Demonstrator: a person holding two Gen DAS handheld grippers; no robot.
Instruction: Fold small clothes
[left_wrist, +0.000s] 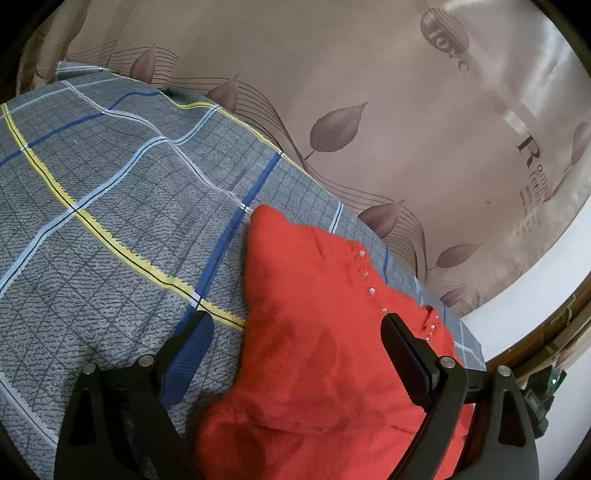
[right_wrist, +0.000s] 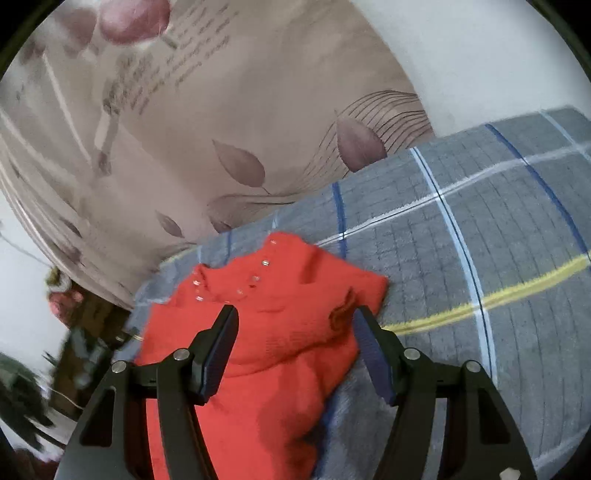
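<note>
Leaf-print sheet (left_wrist: 369, 74) backs the plaid blanket (left_wrist: 110, 184); red top (left_wrist: 314, 332) lies bunched near its edge. Both my left tongs (left_wrist: 299, 328) and right tongs (right_wrist: 295, 321) gape wide above it, holding nothing, ready to pinch.

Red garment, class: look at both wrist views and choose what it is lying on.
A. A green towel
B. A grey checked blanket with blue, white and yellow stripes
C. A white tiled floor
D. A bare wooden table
B: the red garment rests on the grey checked blanket, whose blue, white and yellow stripes run past it in both views, with both grippers open above it.
</note>
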